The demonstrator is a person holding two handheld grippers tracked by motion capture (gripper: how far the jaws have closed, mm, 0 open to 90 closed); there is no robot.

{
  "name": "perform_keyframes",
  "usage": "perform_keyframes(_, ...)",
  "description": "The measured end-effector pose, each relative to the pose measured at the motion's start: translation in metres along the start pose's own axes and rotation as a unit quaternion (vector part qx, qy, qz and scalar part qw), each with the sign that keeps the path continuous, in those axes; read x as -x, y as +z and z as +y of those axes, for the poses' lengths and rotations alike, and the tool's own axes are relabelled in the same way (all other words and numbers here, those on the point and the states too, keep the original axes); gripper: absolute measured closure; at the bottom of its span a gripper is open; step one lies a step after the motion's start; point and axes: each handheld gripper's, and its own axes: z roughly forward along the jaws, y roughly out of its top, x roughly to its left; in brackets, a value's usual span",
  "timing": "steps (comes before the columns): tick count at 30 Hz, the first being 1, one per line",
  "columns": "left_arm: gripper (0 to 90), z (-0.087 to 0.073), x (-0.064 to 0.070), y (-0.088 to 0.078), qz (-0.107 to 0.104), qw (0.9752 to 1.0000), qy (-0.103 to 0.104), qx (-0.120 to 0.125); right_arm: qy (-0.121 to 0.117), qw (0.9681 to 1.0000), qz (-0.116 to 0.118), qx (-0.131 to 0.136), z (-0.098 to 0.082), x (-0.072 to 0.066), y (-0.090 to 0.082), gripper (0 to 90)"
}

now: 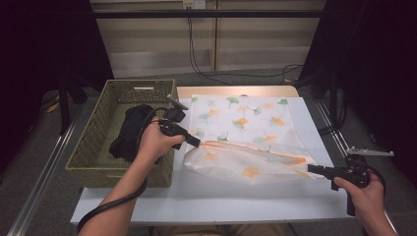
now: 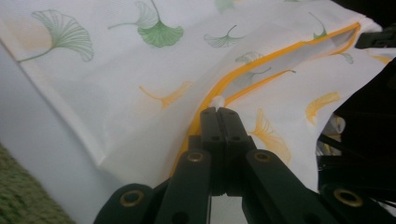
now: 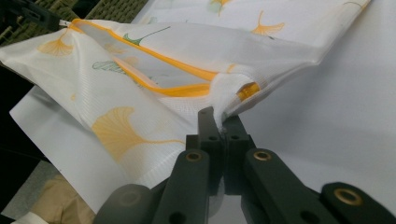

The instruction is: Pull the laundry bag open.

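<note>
A white mesh bag printed with green and orange ginkgo leaves and edged with an orange zipper lies on the white table. Its near half is folded up and held off the table. My left gripper is shut on the bag's left corner by the zipper. My right gripper is shut on the right corner, where the mesh bunches between its jaws. The bag hangs stretched between the two grippers.
A green woven basket stands at the table's left with a black garment inside. Bare white tabletop lies in front of the bag. Dark surroundings and cables lie beyond the far edge.
</note>
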Motion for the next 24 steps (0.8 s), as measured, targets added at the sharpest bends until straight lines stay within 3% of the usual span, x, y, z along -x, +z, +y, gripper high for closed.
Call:
perform_keyframes(1,90.0,0.000,-0.001,-0.001,-0.007,1.0000,-0.001,0.001,0.000,1.0000,0.001,0.001,0.000,0.000,0.000,90.0)
perform_keyframes(5,90.0,0.000,-0.002,-0.005,0.001,1.0000,-0.002,0.003,0.001,1.0000,-0.001,0.000,0.000,0.001,0.000,90.0)
perform_keyframes(9,90.0,0.000,-0.004,-0.009,-0.005,0.9999,-0.005,0.007,0.004,1.0000,-0.001,0.001,0.000,0.001,0.000,90.0)
perform_keyframes(15,90.0,0.000,-0.005,-0.014,0.010,0.9999,-0.004,0.004,0.000,1.0000,-0.002,-0.001,0.000,0.001,0.000,90.0)
perform_keyframes(24,90.0,0.000,-0.008,-0.021,0.015,0.9999,-0.005,0.003,-0.002,1.0000,-0.005,-0.002,0.000,0.001,0.000,90.0)
